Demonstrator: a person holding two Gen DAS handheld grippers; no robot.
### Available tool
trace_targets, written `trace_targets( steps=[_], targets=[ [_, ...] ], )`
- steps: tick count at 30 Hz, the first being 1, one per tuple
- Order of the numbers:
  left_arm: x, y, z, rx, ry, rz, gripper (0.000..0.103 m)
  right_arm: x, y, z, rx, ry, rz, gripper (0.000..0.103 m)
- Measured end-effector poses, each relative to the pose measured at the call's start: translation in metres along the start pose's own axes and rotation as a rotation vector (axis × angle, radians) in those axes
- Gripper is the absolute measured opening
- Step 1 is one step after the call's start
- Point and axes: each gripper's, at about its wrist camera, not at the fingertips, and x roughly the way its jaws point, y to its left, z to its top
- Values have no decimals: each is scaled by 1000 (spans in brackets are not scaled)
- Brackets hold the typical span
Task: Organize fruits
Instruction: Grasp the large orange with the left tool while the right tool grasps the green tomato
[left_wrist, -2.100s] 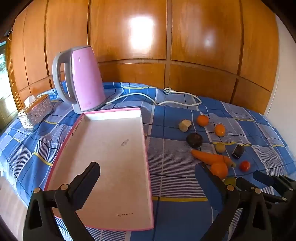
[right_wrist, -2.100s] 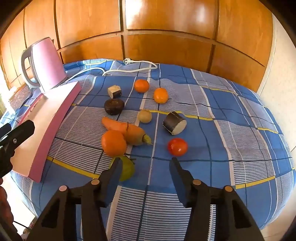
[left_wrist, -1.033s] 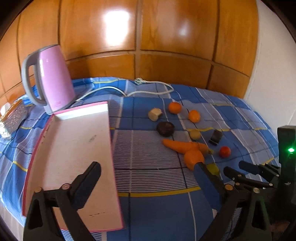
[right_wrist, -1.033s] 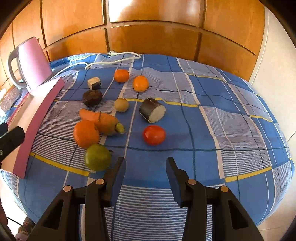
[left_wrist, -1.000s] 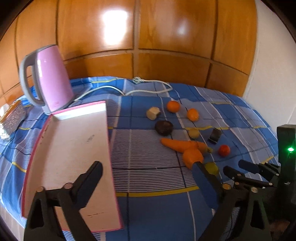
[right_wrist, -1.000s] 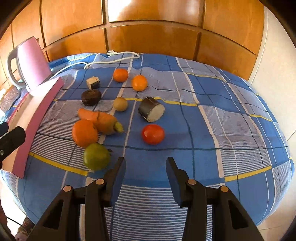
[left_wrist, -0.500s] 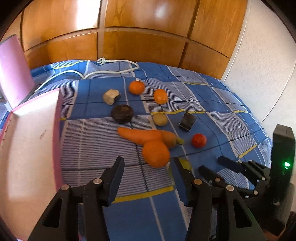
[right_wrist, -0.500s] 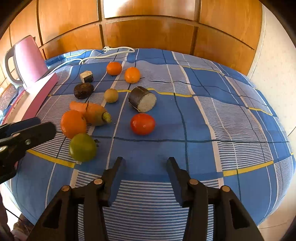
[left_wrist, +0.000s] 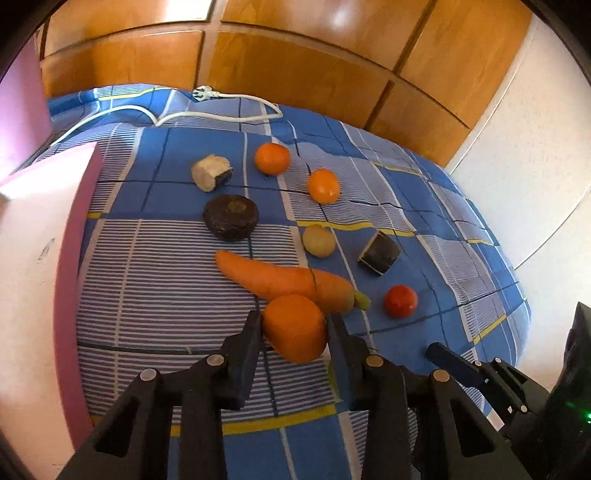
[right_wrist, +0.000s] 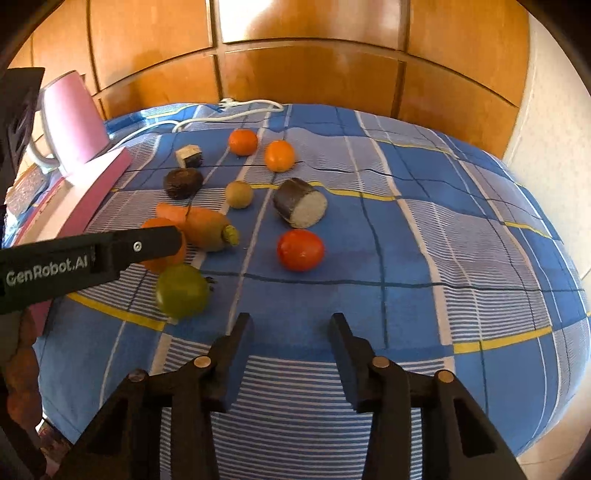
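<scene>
Fruits and vegetables lie on a blue checked cloth. My left gripper (left_wrist: 293, 323) has its fingers around a large orange (left_wrist: 294, 328), which touches a carrot (left_wrist: 284, 279); the jaws look closed against its sides. The orange also shows in the right wrist view (right_wrist: 162, 242) behind a left finger (right_wrist: 110, 254). My right gripper (right_wrist: 290, 325) is open and empty, short of a red tomato (right_wrist: 300, 250) and a green fruit (right_wrist: 181, 290). Two small oranges (left_wrist: 272, 158) (left_wrist: 324, 185), a yellowish fruit (left_wrist: 318, 240) and a dark round one (left_wrist: 230, 217) lie farther back.
A pink-rimmed white tray (left_wrist: 70, 258) lies at the left. A pink kettle (right_wrist: 72, 120) stands behind it, with its white cord (left_wrist: 221, 110) along the back. Two cut dark-skinned pieces (left_wrist: 379, 253) (left_wrist: 211, 177) lie among the fruit. Wooden panels rise behind; the table edge drops at the right.
My left gripper swung right from over the tray, advanced to the large orange and narrowed around it. My right gripper crept slightly forward and stayed open.
</scene>
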Motion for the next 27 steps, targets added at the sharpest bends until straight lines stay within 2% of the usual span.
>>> trace_targets(
  steps=[5,11,17,24,27],
  targets=[
    [-11,15,-2,-43,-20,14,35,-5,14,3,-32,-25,64,43],
    [-18,22,-7,-27,-55,83,36,-9,31,6,-74,-44,123,43],
    [-16,21,-7,-19,-66,81,37,-11,38,6,-100,-42,138,43],
    [-12,28,-9,-54,-33,79,37,-14,57,10,-166,-55,178,44],
    [-12,29,-10,-55,-31,83,37,-10,59,10,-180,-43,169,44]
  ],
)
